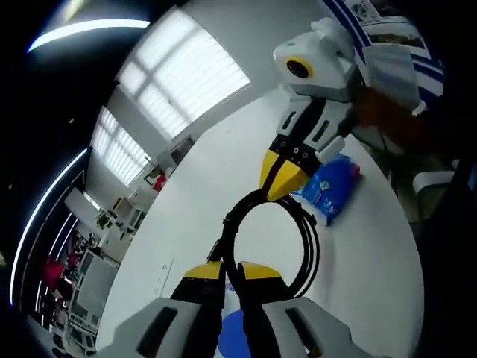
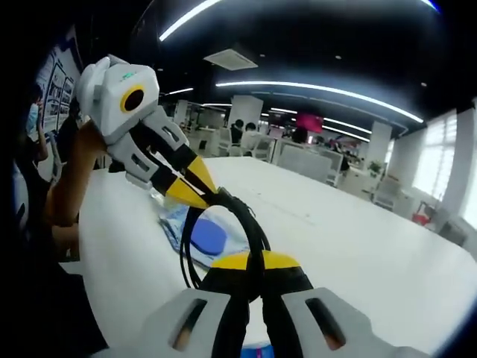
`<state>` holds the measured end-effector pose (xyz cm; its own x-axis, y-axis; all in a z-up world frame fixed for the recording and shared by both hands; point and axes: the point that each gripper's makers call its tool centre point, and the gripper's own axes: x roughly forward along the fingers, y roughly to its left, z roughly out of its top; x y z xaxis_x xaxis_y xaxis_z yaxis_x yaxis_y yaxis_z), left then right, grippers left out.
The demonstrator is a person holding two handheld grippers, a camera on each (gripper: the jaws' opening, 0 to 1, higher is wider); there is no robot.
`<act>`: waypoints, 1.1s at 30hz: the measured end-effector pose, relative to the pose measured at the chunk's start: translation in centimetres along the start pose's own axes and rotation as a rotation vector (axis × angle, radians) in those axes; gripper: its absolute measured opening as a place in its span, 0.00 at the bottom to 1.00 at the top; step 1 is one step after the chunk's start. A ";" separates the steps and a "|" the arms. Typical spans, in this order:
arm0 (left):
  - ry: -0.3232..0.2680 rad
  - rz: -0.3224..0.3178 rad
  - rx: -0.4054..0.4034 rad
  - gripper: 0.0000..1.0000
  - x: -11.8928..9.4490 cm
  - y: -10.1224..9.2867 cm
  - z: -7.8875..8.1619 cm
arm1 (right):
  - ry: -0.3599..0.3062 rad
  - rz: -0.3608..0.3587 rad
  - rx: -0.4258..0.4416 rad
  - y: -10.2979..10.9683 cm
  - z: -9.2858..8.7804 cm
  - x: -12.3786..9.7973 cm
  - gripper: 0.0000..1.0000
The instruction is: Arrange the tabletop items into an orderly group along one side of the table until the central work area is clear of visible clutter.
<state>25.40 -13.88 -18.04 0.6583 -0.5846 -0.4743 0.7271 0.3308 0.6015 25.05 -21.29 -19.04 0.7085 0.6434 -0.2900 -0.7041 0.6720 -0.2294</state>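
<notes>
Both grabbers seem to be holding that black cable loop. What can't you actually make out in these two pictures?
- Blue packet, left gripper view: partly covered by the right gripper; print too small to read.
- Blue round thing, right gripper view: seen through the black cable loop; what it is stays unclear.
- Left gripper: its own jaws hide where it pinches the cable.
- Wall posters: cut by the edge.

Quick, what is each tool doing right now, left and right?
Left tool: shut on the coiled black rubber cable.
Right tool: shut on the same cable, at the opposite side of the coil.
</notes>
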 end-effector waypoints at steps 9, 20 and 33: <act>-0.022 0.017 0.031 0.05 -2.0 -0.8 0.5 | -0.032 0.005 -0.021 1.7 0.6 -1.3 0.00; -0.028 0.011 0.046 0.05 -2.9 -1.1 0.5 | -0.040 0.010 -0.041 2.6 0.7 -2.0 0.00; -0.060 0.010 0.028 0.05 -4.1 -2.4 0.6 | -0.047 0.013 -0.071 4.4 1.0 -3.3 0.00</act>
<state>20.85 -12.77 -17.13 0.6518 -0.6251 -0.4295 0.7144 0.3160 0.6243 19.66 -20.05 -18.19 0.6995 0.6694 -0.2502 -0.7137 0.6366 -0.2921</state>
